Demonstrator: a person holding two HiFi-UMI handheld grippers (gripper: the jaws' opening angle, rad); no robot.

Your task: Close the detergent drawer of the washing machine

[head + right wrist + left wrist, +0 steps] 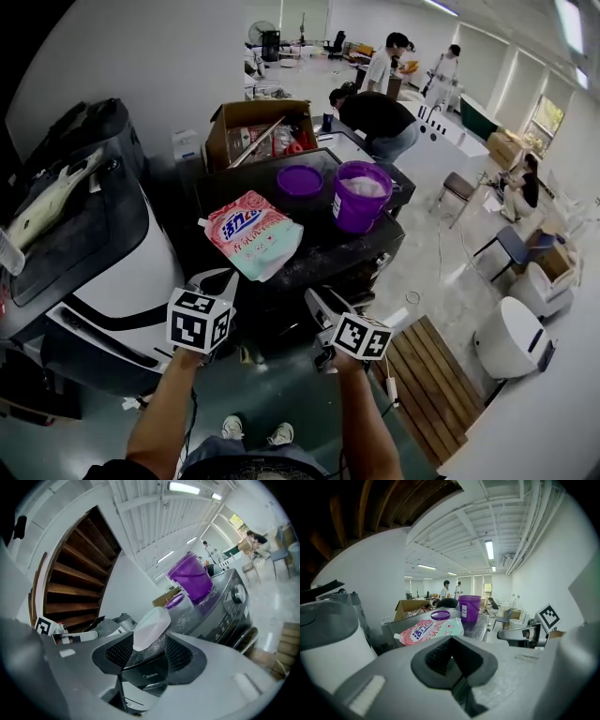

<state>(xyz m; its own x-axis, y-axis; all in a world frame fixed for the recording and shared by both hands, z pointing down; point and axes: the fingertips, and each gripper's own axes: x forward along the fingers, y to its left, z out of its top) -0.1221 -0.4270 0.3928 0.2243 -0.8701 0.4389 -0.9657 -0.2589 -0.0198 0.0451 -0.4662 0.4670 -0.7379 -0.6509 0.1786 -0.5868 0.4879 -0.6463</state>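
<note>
Head view: approach is judged under way; left gripper (211,281) and right gripper (319,305) are held before the washing machine (323,225), its detergent drawer not made out. Left gripper view: fingers (438,656) are pressed together, empty. Right gripper view: fingers (117,651) are parted, empty, framing a dark panel (147,674), perhaps the drawer; a forward push is needed

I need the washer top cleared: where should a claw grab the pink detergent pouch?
Its near corner, from the front, one jaw above and one below. The pouch lies flat on the washer and only that corner seems to jut past the front edge.
</note>
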